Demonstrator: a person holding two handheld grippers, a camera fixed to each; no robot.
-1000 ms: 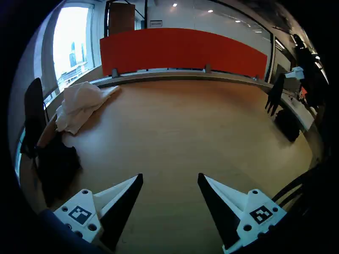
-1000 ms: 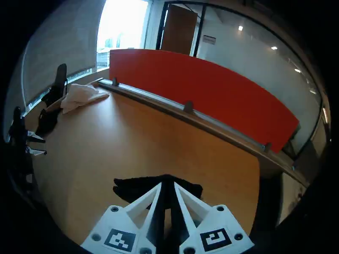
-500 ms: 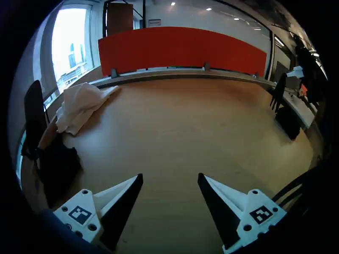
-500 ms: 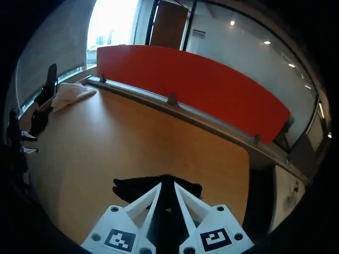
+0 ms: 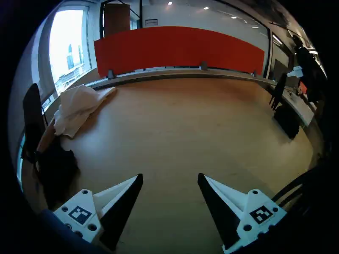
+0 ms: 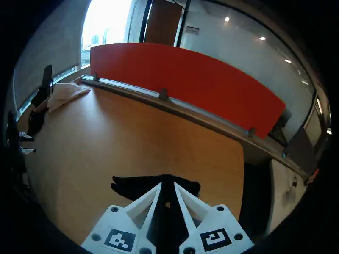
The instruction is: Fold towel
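Over the desk, the left gripper is spread; the right gripper pinches a black towel.

A towel is heaped at the far left of the table; a cloth is held in the right gripper.

Closed fingers of the right gripper cover most of the black towel, leaving just its upper edge on show. In the left gripper view, a dark hanging shape far right and a dark heap low left are too dim to identify.
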